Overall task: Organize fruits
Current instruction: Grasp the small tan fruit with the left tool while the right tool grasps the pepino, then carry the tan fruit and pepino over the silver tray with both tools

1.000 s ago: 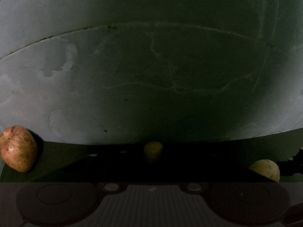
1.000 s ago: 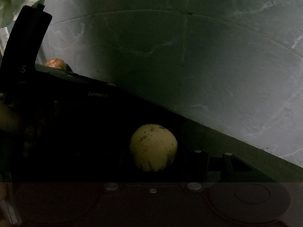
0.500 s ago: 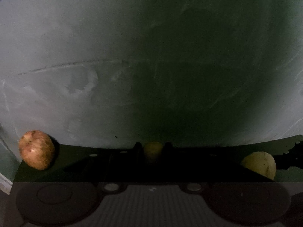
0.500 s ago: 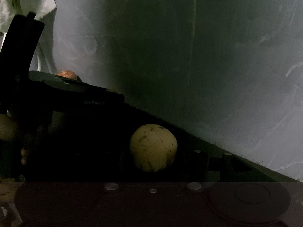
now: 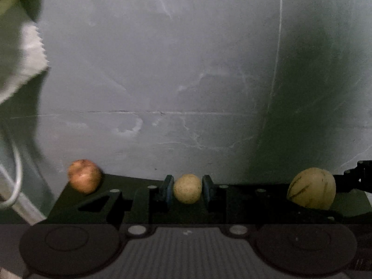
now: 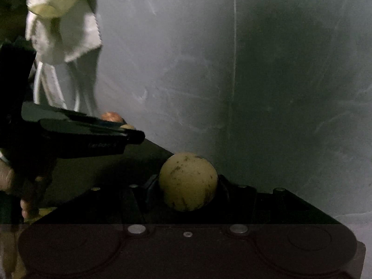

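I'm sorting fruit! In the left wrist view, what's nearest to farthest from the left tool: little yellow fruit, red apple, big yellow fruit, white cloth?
1. little yellow fruit: centre, inside the left tool.
2. red apple, left, and big yellow fruit, right: too close to call.
3. white cloth: upper left, farthest.

Both wrist cameras look steeply down along their fingers at grey floor [image 5: 186,81]; both show the reddish fruit [image 5: 84,176].

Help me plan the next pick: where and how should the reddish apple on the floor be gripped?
Across its widest middle, approaching from above: the reddish apple is roundish, sits alone on the grey floor, sides apparently clear.
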### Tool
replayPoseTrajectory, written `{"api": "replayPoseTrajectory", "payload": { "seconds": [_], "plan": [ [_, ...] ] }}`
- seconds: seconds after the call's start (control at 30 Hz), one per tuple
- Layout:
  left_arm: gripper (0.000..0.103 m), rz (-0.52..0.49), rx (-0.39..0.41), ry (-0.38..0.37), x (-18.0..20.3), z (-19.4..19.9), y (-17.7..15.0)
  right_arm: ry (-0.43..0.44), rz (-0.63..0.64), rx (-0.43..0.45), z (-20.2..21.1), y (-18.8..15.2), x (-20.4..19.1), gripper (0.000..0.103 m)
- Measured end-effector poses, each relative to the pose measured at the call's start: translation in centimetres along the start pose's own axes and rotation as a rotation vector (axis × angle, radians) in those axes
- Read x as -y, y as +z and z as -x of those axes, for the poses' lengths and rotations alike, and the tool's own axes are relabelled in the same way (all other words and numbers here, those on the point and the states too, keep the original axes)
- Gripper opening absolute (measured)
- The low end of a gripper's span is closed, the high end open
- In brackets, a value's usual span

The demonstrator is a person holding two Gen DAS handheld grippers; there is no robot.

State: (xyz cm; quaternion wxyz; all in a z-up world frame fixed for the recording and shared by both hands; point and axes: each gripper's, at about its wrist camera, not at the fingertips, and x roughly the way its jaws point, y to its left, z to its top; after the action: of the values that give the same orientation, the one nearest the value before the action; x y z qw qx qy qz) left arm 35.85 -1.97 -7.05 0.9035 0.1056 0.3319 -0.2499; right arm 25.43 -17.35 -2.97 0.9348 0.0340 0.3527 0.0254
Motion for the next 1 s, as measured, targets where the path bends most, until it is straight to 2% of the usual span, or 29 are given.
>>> {"api": "replayPoseTrajectory", "payload": {
  "seconds": [0.3,0.63,0.77,1.0],
  "plan": [
    [0.028,0.065,0.061,0.127,1.7,9.7,-0.5,0.116,0.078,0.107,6.7,1.5,-0.4,0.055],
    [0.028,0.144,0.111,0.245,5.0,19.1,-3.0,0.243,0.173,0.193,14.5,1.5,-0.7,0.055],
    [0.028,0.179,0.116,0.279,6.0,22.5,-4.7,0.298,0.214,0.197,16.4,0.7,-1.7,0.055],
    [0.028,0.259,0.081,0.315,5.8,25.9,-9.1,0.370,0.259,0.127,17.6,-2.3,-4.0,0.055]
  ]
}}
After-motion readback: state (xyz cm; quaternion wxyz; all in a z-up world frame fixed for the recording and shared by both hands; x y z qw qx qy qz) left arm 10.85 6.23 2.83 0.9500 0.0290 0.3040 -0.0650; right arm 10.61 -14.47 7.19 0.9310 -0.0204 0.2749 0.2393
